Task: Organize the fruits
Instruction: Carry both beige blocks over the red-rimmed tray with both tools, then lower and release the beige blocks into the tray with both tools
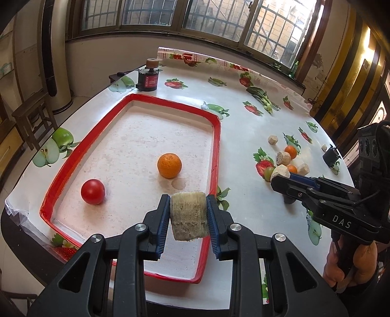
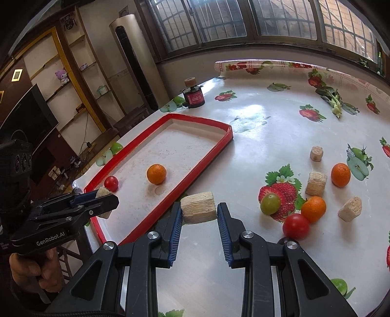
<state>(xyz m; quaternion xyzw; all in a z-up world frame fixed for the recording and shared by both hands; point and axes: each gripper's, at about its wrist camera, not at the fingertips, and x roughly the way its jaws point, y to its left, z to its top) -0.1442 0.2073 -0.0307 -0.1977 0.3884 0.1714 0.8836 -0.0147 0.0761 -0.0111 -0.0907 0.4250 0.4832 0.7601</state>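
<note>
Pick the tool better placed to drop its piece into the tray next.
Left. The left tool holds its beige fibrous chunk over the red-rimmed tray; the right tool's chunk sits just outside the rim.

This looks like a room in a home. A fruit-print cloth (image 2: 256, 136) covers the tabletop. Nearby stand a tall air cooler (image 2: 136, 61), a dark TV (image 2: 26, 117), shelves with a plush toy (image 2: 62, 76), and barred windows (image 1: 195, 12).
</note>
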